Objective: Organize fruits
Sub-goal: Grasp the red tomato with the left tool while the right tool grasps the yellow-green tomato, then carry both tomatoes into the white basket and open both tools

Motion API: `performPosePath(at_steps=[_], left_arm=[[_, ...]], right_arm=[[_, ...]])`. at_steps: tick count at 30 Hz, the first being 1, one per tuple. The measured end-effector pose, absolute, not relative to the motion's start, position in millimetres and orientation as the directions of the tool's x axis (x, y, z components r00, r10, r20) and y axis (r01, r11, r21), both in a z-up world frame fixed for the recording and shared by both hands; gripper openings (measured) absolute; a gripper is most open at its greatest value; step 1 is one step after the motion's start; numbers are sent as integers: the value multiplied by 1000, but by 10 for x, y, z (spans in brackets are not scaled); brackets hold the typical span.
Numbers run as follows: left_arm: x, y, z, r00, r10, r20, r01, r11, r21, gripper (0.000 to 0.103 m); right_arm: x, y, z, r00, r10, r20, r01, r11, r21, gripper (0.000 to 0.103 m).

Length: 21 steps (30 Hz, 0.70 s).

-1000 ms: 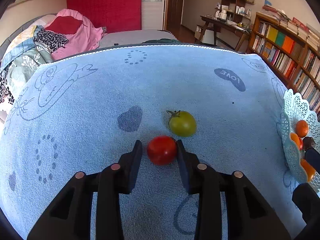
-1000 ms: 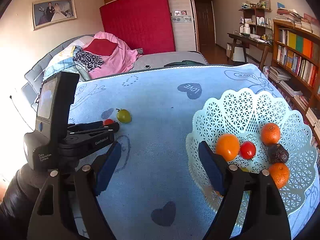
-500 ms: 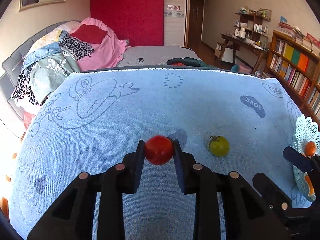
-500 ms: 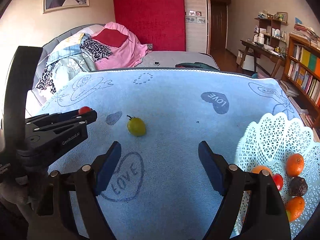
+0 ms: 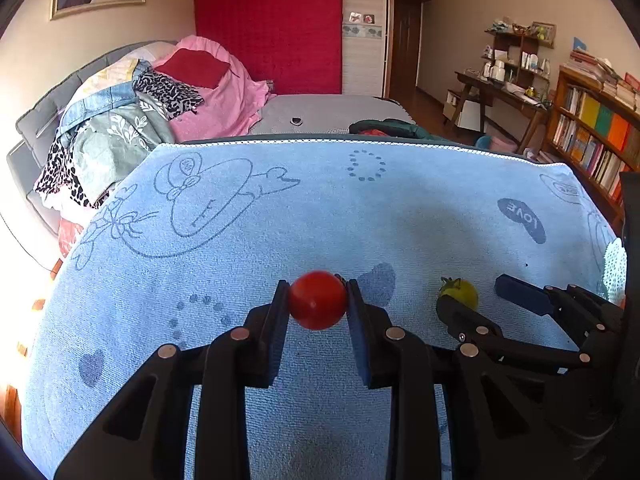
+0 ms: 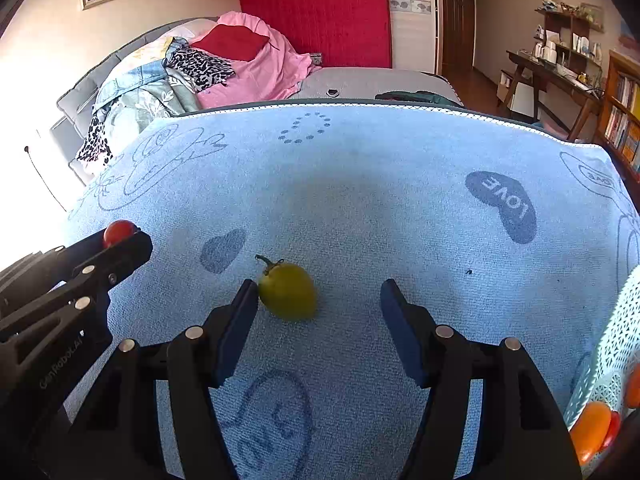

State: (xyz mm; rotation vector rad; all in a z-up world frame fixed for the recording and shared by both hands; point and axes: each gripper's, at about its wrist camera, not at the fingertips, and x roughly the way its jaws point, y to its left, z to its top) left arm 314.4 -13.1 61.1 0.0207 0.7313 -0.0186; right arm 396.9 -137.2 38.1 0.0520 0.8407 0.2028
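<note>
**Red tomato pinched, green one between wide tongs**

The left gripper has the red tomato squeezed between its two pads, one pad pressed against each side, and the fruit sits clear of the blue towel. From the right wrist view that same tomato peeks up over the left tongs at the far left edge.

Over to the right gripper: its fingers are spread wide and low over the towel. The green tomato lies on the cloth between them, stem pointing up and to the left. It is right up against the left pad and well apart from the right pad. In the left wrist view the green tomato shows partly behind one right finger.

At the right edge, the white lattice basket stands on the towel. Inside, an orange rests low in the corner, with a sliver of something red just beside it; the rest of the basket is cut off by the frame.
</note>
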Motion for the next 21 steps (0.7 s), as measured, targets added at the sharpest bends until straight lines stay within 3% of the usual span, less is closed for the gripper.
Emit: performPosePath(at_steps=[3,6,11,21], left_arm=[[3143,-145,605,745,-13,-667,29,999,13,28],[3151,-164,593,744,-17,-668,36,999,15,29],[3128,-170,598,747,-25,-665,42,999,10,29],[3067,-187,677,759,-46,-649,59,998,-3,29]], right_arm=[[3991,-1337,373,649,198,-735,-164,979,119,57],[3971,-1298,364,651,186,-736,-170,981,97,42],[3930,-1303,362,651,178,-737,-162,982,94,28],[3692,-1407,428,659,169,-733,-130,985,109,28]])
